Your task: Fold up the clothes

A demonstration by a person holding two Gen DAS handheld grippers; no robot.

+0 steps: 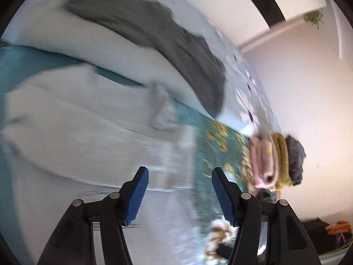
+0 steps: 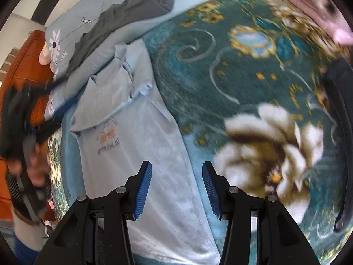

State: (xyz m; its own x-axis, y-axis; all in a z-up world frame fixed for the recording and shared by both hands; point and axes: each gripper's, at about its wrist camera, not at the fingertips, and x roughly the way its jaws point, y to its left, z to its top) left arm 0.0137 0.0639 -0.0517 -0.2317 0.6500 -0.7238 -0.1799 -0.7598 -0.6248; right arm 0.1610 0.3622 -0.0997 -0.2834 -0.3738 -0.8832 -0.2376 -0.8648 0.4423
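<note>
On the left of the right wrist view the left gripper (image 2: 33, 137) appears only as a dark blur over the bed's edge. Beside it the pale blue shirt (image 2: 141, 145) lies flat on the teal floral blanket (image 2: 231, 70), collar toward the grey garment (image 2: 123, 19) on the light blue duvet (image 2: 92, 6), with 1 sleeve folded across the chest print. The right gripper (image 2: 177, 190) hangs over the shirt's right hem edge, jaws about half apart with nothing clamped. In the left wrist view the left gripper's (image 1: 179, 195) jaws stand wide and empty above the smeared shirt (image 1: 88, 137); whether they touch the cloth is probably beyond telling in this blur. At far right a stack of folded clothes (image 1: 275, 161) sits on the blanket.
</note>
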